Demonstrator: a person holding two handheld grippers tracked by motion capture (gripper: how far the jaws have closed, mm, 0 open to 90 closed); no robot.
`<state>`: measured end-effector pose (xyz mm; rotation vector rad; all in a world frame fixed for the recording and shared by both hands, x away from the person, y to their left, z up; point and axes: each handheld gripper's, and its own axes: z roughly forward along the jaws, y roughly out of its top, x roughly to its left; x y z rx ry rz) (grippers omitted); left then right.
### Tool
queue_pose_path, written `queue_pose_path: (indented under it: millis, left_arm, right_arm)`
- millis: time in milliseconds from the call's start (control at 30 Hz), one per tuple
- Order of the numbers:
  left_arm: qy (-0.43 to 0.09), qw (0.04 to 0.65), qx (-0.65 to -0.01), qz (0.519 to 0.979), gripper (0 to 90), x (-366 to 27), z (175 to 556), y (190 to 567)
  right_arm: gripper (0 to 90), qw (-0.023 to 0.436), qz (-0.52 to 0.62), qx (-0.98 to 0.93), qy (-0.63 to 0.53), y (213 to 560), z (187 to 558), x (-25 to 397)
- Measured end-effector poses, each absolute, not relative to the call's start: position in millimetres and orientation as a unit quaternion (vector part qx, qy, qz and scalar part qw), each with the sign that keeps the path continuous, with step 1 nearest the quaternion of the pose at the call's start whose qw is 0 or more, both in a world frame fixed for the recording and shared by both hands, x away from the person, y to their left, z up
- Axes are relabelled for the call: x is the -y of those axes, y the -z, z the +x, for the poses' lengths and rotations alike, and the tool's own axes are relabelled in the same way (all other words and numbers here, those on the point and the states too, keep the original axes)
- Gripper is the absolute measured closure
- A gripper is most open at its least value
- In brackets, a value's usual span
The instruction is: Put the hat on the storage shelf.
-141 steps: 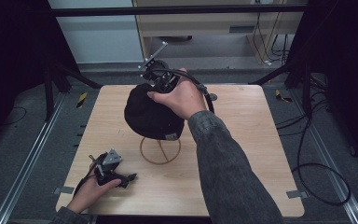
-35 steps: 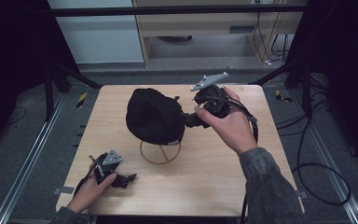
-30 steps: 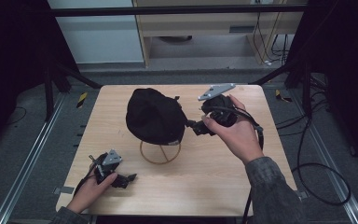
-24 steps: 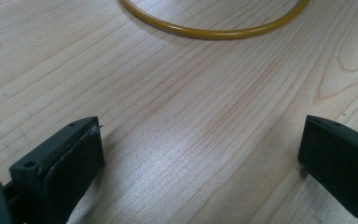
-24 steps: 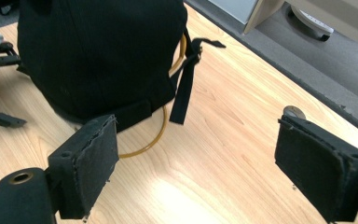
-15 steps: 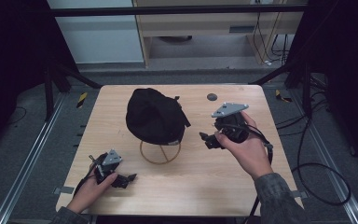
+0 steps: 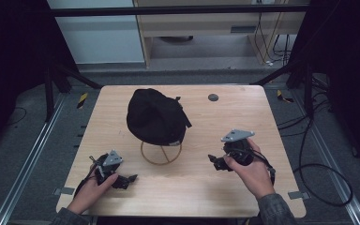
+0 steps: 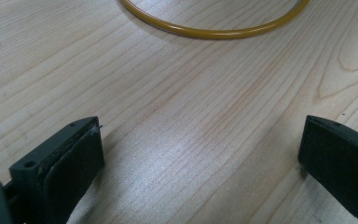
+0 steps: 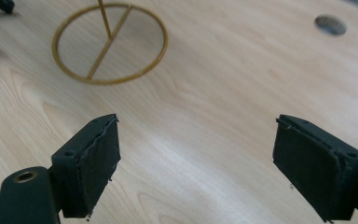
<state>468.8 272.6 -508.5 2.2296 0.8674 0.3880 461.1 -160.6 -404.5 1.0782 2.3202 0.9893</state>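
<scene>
Dark curtained bay around a pale wooden table point(image 7: 262, 117); cables on the floor at 3 o'clock, cabinet at 12 o'clock beyond the far edge.

Black cap point(image 7: 155, 117) sat on the gold wire stand point(image 7: 161, 153) just left of table centre; crown seated over the stand's top, brim side toward 4 o'clock, strap buckle showing at the back; ring base flat on the wood and clear of both tools. Small grey disc point(image 7: 213, 97) lay near the far edge at 1 o'clock from the cap, apart from it.

Right gripper point(image 7: 217, 162) sat at 4 o'clock from the stand, near the table surface, held in the person's right hand point(image 7: 248, 171); in the right gripper view its jaws stood wide apart with bare wood between them, nothing held; stand ring point(image 9: 110, 43) visible ahead, well apart from the jaws.

Left gripper point(image 7: 130, 178) rested at 7 o'clock from the stand, near the front edge, in the left hand point(image 7: 93, 187); jaws likewise spread wide, empty; arc of the ring point(image 8: 214, 31) ahead in the left gripper view, not touching.

Judgement: placing the cap on the stand looked complete; cap hung free, unsupported by either tool; both tools empty and clear of it. Nothing evidently left beyond perhaps squaring the cap, which sat slightly tilted toward 4 o'clock; cannot tell whether that mattered.
</scene>
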Motion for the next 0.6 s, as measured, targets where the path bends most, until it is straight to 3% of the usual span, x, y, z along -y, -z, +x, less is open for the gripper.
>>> queue_pose_path:
  millis: [267,600]
  left_arm:
    - [-0.15,0.351,-0.334,0.862,0.0,-273,469,508]
    - [-0.15,0.351,-0.335,0.861,0.0,-273,469,508]
  right_arm:
    - [15.0,0.163,0.411,-0.829,-0.343,457,463,157]
    - [11.8,0.155,0.439,-0.826,-0.319,500,477,152]
